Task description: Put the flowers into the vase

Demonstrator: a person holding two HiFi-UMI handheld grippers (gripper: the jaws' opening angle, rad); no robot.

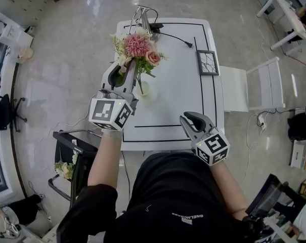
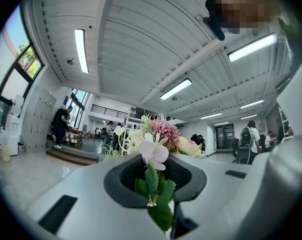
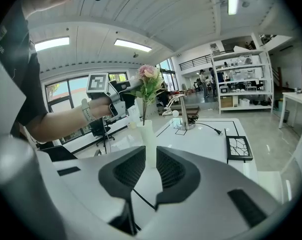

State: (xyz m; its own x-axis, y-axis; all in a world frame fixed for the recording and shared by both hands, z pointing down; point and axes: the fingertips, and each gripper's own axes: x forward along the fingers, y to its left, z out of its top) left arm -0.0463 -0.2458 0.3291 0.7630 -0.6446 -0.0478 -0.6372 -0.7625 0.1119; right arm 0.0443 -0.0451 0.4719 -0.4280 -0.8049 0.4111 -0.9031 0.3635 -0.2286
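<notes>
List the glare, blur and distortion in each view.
Head view: sharp overall, with pale glare patches on the glossy floor. Left gripper view: heavy fisheye with black corners, ceiling lights blown out, flowers slightly soft up close. Right gripper view: the same fisheye bend, vase fairly crisp, windows washed bright.

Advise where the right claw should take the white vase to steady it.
Take the lower body of the vase, coming from the near edge of the table, where the right claw sits open. It is a slim upright tube, so level jaws can probably straddle it. The flowers and left claw crowd its mouth and left side.
</notes>
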